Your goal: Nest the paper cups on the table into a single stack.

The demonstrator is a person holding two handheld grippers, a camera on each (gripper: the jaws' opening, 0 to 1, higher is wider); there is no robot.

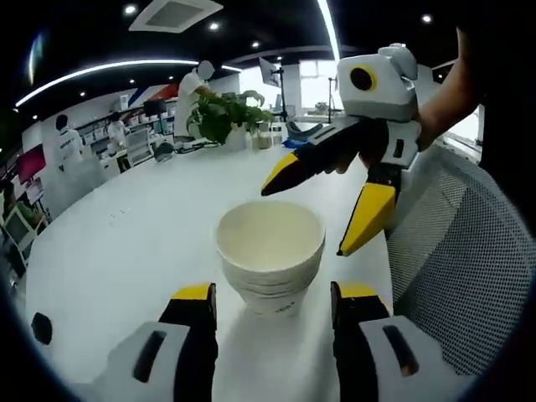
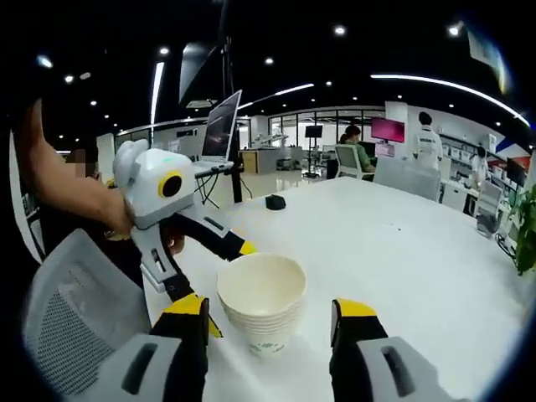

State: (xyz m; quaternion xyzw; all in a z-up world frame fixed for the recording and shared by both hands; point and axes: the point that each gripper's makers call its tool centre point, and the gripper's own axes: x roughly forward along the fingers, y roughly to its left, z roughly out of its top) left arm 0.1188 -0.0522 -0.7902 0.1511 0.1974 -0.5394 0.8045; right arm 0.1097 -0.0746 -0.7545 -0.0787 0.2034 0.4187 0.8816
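— Where did we stand?
— The cream paper cups (image 1: 270, 260) sat nested in one stack on the white counter (image 1: 126, 243); we saw no loose cup, though far edges blurred.
— Our grippers?
— Left gripper (image 1: 274, 303) and right gripper (image 2: 267, 320) had fingers spread, released, flanking the stack.

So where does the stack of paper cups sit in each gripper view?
Left gripper view: the stack of paper cups stands at centre, just beyond the left gripper, whose jaws are open.
Right gripper view: slightly left of centre, low, ahead of the right gripper, also open.
Shared landmark: the white table under the stack.
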